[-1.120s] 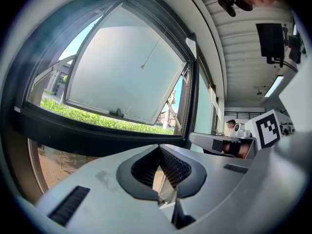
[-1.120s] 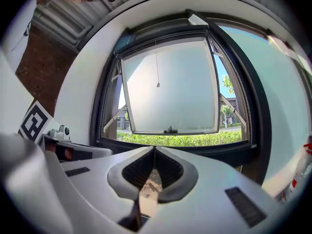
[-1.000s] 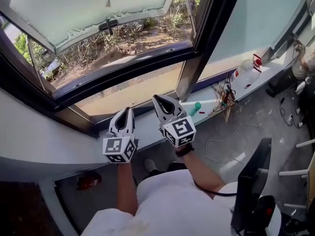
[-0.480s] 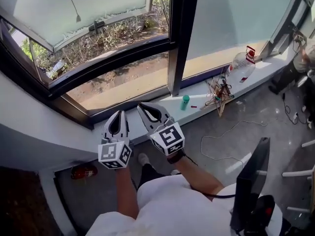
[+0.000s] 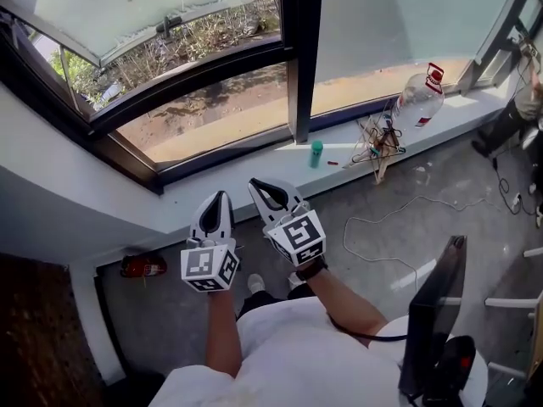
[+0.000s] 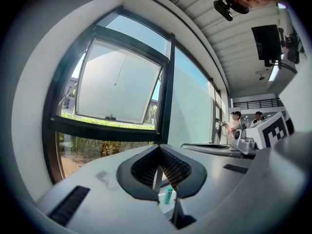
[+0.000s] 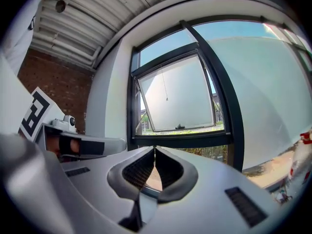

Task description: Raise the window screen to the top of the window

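I held my left gripper (image 5: 218,197) and right gripper (image 5: 259,185) side by side near the pale grey window sill (image 5: 254,164), each with its jaws pressed together on nothing. The pale translucent window screen (image 5: 144,2) filled the dark-framed, tilted-out sash (image 5: 182,79) ahead, well apart from both.

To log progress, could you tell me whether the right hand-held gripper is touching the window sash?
Apart. The right gripper view shows the right hand-held gripper well short of the window sash.

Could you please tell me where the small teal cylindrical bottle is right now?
Head view, just right of centre: the small teal cylindrical bottle stands on the white windowsill, beside the dark window post, left of the wire tangle.
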Motion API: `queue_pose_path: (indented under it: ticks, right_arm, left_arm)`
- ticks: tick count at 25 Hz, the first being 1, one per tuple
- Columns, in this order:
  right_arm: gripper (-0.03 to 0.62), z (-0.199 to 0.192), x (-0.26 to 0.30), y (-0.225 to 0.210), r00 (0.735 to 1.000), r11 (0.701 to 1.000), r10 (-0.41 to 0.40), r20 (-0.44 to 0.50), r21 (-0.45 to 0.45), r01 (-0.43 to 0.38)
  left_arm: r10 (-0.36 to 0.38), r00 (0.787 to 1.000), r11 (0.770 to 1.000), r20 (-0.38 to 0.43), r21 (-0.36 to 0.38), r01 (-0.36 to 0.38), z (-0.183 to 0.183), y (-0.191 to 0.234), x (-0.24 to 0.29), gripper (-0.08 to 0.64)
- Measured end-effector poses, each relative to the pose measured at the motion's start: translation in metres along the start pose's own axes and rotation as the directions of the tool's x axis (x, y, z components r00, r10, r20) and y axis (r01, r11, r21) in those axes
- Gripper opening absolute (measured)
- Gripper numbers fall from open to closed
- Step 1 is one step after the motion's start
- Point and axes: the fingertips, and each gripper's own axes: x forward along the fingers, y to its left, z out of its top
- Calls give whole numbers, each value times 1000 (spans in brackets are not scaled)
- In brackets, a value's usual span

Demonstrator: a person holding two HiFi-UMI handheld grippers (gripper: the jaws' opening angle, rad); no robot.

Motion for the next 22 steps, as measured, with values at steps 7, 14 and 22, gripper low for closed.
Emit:
queue_pose_path:
  ticks: [7, 14, 22]
  right_arm:
    - [-2, 13, -3, 16, 1000, 999, 2, 0, -40, -2]
    - [-2, 14, 6, 46, 1000, 996, 7, -19, -91, -9]
    - [-2, 19, 9, 60, 999, 993, -31, -17, -112, 29]
  left_arm:
    - [-2, 1000, 1000, 19, 18, 2, 15, 2, -23, 3]
    - [-4, 1000, 1000, 6, 12, 4, 12, 32, -52, 3]
    - [-63, 998, 998, 1, 13, 63, 15, 43, -57, 3]
